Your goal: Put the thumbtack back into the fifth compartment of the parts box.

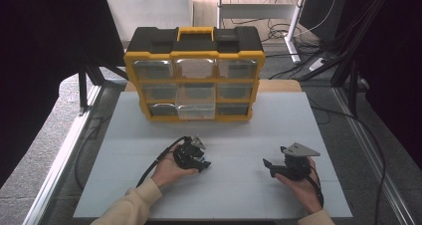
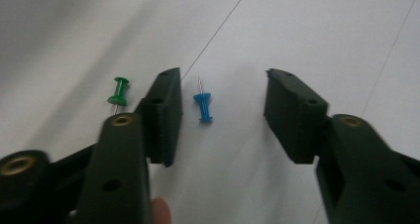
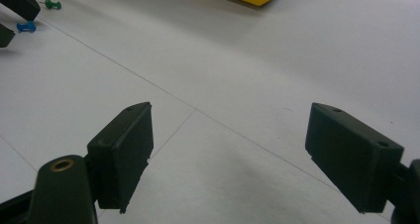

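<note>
The white table (image 1: 239, 135) lay under everything you had in front of you, and at its far edge stood the yellow and black drawer organizer (image 1: 194, 73), its carry handle up and its clear drawers facing you. The middle drawer of the bottom row (image 1: 196, 110) was pulled out a little toward you; the others sat flush.

Your left hand (image 1: 169, 172) held the left gripper (image 1: 201, 161) low over the table, left of centre and in front of the organizer, with its cable trailing back along your sleeve. Your right hand (image 1: 301, 185) held the right gripper (image 1: 268, 168) well apart from it on the right side, the grey three-cornered plate on top, its jaws pointing left toward the other tool.

In the left gripper view your left gripper's jaws stood spread wide with nothing clamped. In the right gripper view your right gripper's jaws were likewise wide apart over bare table.

The blue pushpin (image 2: 203, 105) lay on the table between the left gripper's jaws, close beside one jaw and not touching either, its pin pointing away from the camera. The green pushpin (image 2: 119, 91) lay just outside that same jaw, near the blue one. Both pins also showed far off in the right gripper view, beside the tips of your left gripper.
</note>
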Motion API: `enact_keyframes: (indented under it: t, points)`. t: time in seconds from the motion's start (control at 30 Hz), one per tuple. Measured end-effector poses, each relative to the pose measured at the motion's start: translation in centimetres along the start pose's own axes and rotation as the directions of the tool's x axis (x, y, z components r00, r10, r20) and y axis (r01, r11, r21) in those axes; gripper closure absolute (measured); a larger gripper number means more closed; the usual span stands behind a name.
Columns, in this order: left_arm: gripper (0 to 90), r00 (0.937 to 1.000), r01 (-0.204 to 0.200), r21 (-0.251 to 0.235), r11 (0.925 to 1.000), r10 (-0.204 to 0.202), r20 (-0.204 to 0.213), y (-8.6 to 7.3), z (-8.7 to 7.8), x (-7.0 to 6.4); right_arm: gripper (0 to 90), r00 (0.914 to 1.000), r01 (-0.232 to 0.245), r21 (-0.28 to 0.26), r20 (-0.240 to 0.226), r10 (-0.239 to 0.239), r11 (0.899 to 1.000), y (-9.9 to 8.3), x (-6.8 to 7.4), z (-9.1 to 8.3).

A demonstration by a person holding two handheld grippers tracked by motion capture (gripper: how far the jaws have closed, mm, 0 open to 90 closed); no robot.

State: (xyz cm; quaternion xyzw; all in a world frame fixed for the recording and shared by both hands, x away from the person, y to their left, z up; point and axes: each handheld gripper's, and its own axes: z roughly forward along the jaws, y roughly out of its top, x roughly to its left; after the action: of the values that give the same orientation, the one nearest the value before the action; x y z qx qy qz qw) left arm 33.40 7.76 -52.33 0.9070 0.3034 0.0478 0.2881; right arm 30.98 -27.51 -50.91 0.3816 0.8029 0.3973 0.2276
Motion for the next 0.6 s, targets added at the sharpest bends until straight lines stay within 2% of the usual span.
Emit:
enact_keyframes:
  t: [0.13, 0.33, 0.47, 0.6]
  points:
    - [58.8, 0.9998, 0.01, -0.001, 1.0, -0.01, -0.016, 0.08, 0.04, 0.12, 19.2, 1.0, 0.004, 0.0, 0.0, -0.004, 1.0, 0.0, 0.03, 0.01]
    - [68.7, 0.9989, 0.002, 0.006, 1.0, -0.002, -0.046, 0.3, 0.1, -0.04, 19.2, 1.0, 0.006, 0.002, 0.001, -0.006, 1.0, 0.01, 0.04, 0.03]
    - [80.5, 0.999, -0.008, 0.008, 0.9999, 0.008, -0.045, 0.44, 0.2, -0.36, 19.2, 1.0, 0.008, 0.003, 0.003, -0.008, 1.0, 0.01, 0.06, 0.03]
    - [81.4, 0.9988, -0.013, 0.011, 0.9999, 0.014, -0.048, 0.47, 0.19, -0.4, 19.2, 1.0, 0.007, 0.002, 0.002, -0.007, 1.0, 0.0, 0.04, 0.02]
